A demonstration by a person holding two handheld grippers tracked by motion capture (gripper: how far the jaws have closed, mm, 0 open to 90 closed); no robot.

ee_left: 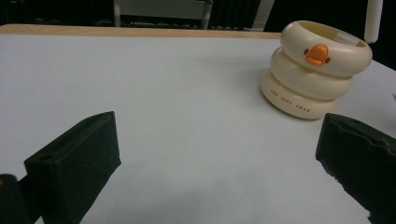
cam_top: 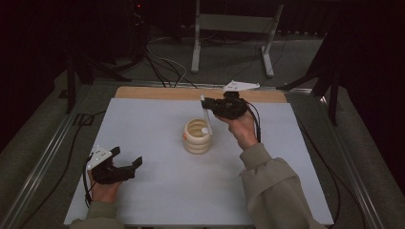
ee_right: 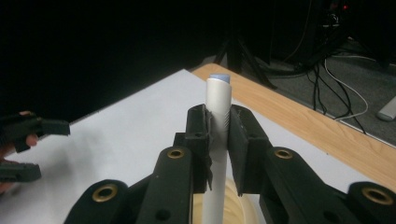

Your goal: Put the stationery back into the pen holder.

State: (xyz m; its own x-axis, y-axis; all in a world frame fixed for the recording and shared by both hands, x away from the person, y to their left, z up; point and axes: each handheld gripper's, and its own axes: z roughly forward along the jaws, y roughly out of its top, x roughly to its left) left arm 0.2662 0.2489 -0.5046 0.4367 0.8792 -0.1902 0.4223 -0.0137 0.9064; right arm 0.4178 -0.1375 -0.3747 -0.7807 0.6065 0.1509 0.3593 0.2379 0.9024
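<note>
Fingers of right gripper clamp white marker mid-barrel; light, rigid, smooth, may slip. Left gripper spread wide, empty.

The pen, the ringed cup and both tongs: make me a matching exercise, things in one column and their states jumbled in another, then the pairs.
Things:
1. white pen
2. cream ringed cup
3. left tongs
4. right tongs

States:
A. open, holding nothing
B. standing on the white table, orange duck bill on its side
C. clamped upright above the cup
D. shut on the pen

Pairs: 1-C, 2-B, 3-A, 4-D
</note>
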